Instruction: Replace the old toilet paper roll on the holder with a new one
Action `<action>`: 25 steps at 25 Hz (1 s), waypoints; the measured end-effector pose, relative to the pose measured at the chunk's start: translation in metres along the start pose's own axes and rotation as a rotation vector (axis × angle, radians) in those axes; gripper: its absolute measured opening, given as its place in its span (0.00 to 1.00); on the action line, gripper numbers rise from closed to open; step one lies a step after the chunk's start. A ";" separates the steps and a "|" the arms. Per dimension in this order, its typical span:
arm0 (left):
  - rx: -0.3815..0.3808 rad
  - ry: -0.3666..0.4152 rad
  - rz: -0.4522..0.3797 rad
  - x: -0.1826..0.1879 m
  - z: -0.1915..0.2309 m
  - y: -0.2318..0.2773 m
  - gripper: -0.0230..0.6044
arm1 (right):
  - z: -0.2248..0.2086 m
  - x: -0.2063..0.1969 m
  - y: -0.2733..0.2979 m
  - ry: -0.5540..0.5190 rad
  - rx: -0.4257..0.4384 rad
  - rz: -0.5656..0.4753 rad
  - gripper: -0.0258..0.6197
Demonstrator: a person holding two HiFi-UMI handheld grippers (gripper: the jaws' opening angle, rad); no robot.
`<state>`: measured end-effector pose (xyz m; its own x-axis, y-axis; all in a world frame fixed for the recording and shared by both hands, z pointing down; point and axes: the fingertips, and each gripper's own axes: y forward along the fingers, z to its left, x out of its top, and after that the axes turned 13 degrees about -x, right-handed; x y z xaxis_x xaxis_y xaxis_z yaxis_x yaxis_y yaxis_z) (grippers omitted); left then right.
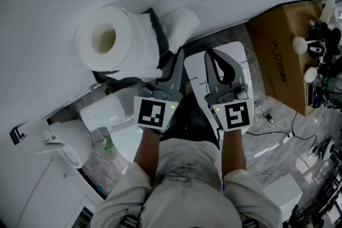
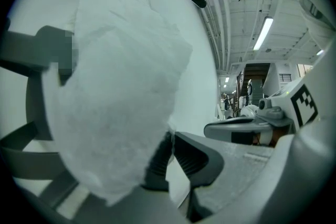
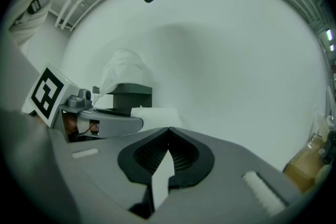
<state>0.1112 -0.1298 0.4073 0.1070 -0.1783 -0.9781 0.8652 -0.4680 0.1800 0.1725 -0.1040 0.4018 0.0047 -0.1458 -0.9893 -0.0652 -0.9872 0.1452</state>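
Grey shirt (image 1: 187, 168) shoulders fill six o'clock of the head view. Ahead, the left gripper (image 2: 170, 136) has its jaws closed to a sliver, pinching the loose edge of the toilet paper roll (image 1: 107, 40), which sits at ten o'clock on its dark holder (image 1: 155, 26). The right gripper (image 3: 168, 131) has its jaws pressed together on nothing. Each gripper's cube bears a black square marker. At two o'clock a cardboard box (image 1: 283, 45) carries dark print, too blurred to read.
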 end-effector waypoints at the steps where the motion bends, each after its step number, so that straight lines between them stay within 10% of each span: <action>1: 0.002 0.001 0.001 0.000 0.000 0.001 0.07 | -0.001 0.000 0.000 0.001 -0.002 0.000 0.04; 25: -0.007 0.010 0.005 0.009 -0.015 0.025 0.06 | -0.021 0.004 -0.003 0.009 -0.032 -0.014 0.04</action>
<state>0.1415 -0.1302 0.4018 0.1165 -0.1722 -0.9781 0.8679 -0.4611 0.1846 0.1933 -0.1028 0.3979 0.0140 -0.1320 -0.9911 -0.0332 -0.9908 0.1315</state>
